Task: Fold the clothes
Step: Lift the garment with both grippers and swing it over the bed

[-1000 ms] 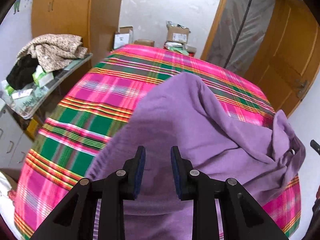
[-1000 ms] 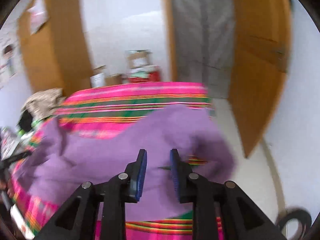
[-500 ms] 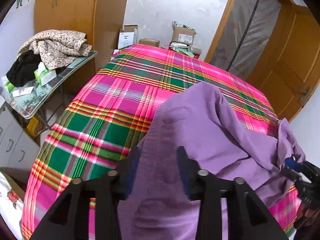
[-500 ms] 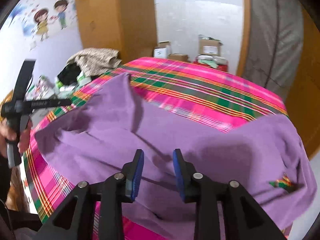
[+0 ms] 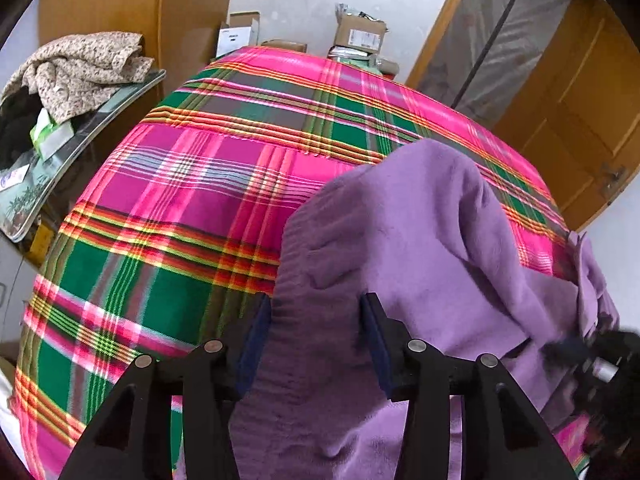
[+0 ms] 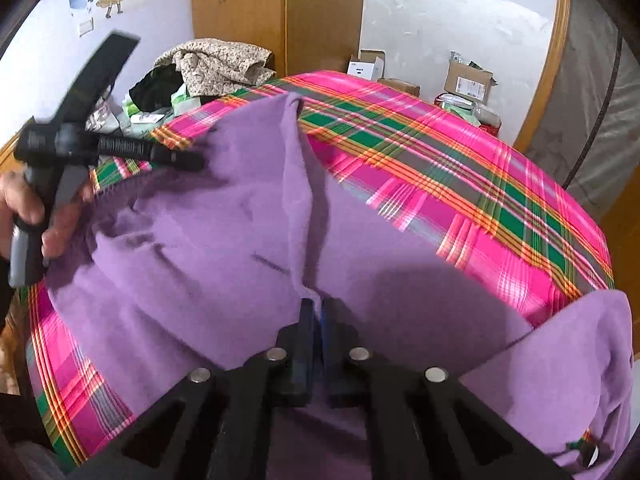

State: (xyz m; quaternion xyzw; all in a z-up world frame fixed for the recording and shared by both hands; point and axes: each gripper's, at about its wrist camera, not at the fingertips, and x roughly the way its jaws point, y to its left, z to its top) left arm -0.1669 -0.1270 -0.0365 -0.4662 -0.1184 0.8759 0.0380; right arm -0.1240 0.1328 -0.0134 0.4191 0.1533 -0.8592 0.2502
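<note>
A side table (image 5: 120, 96) at far left carries a floral-print cloth heap (image 5: 80, 64). Next to it stands the bed, covered by a pink-and-green plaid bedspread (image 5: 192, 208). The purple garment (image 5: 420, 240) lies rumpled across the near right part of the bedspread, with one edge hanging over the near side.

The left gripper (image 5: 316, 336) has its jaws apart, straddling a ribbed edge of the garment without pinching it. In the right wrist view, a hand (image 6: 28, 208) holds this gripper at the garment's left end.

The right gripper (image 6: 316, 320) has its jaws together, clamped on a raised fold of the purple garment. The fold runs as a ridge away from the jaws. Cardboard boxes (image 6: 468, 80) stand beyond the bed, against the wall.
</note>
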